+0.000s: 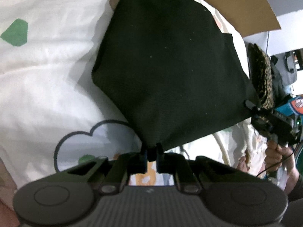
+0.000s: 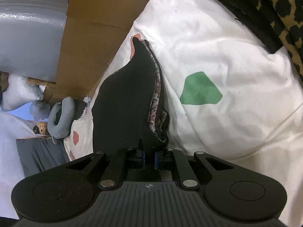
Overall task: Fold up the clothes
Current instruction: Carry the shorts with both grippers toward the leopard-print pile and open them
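Left gripper (image 1: 151, 157): jaws clamped on one corner of the black garment (image 1: 168, 71), fabric pinched between the blue pads. Right gripper (image 2: 149, 157): jaws likewise clamped on a bunched edge of the same black cloth, with a patterned pinkish-grey layer (image 2: 156, 102) folded in beside it. In the left wrist view the right gripper (image 1: 251, 106) shows at the garment's far corner, with a hand (image 1: 278, 157) on its handle, so the cloth hangs stretched between the two grips, flat and taut, lifted off the white sheet (image 1: 47, 75). The sheet has green patches (image 1: 15, 32), a grey cloud outline (image 1: 90, 141) and pink spots. Leopard-print fabric (image 2: 280, 5) sits at the top right of the right wrist view, just beside the sheet. Brown cardboard (image 2: 90, 37) stands behind the bed; a grey neck pillow (image 2: 60, 117) and a small plush toy (image 2: 40, 127) lie farther off to the left.
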